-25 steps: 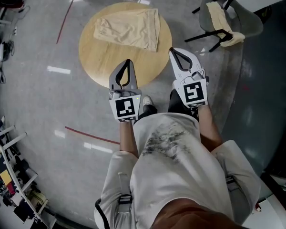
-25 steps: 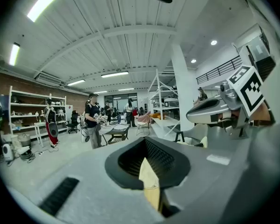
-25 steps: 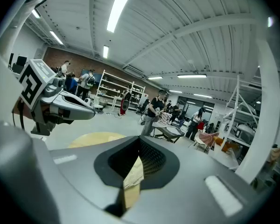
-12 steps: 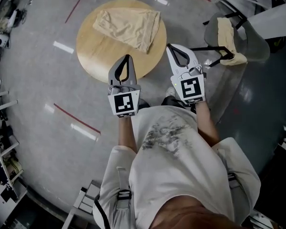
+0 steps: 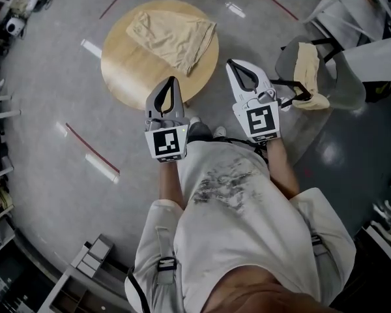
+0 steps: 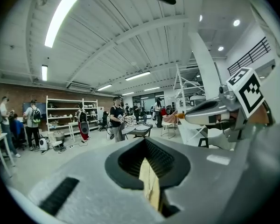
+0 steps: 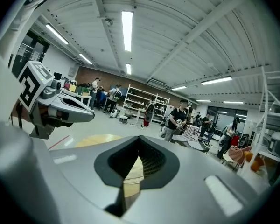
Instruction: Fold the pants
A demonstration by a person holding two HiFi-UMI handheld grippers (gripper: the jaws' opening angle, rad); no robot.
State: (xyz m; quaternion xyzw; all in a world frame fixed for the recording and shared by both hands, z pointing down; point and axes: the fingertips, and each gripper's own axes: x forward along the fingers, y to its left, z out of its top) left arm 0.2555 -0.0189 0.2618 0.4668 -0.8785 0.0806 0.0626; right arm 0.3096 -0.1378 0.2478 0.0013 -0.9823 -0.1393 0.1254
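Shut tight and empty: left gripper (image 5: pixel 173 87) and right gripper (image 5: pixel 236 69), side by side at the round table's (image 5: pixel 127 70) near edge; beyond, tan pants (image 5: pixel 173 36) rumpled on its far half; likely risk: pinching one layer only, dragging the pile off the rim.

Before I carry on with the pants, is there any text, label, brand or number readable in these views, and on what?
None: no word or number reads in any view.
On the left cube, part of the left gripper: a black-and-white square marker, no letters.
On the right cube, part of the right gripper: the same kind, no letters.
On the shirt: a dark print, too blurred to read.
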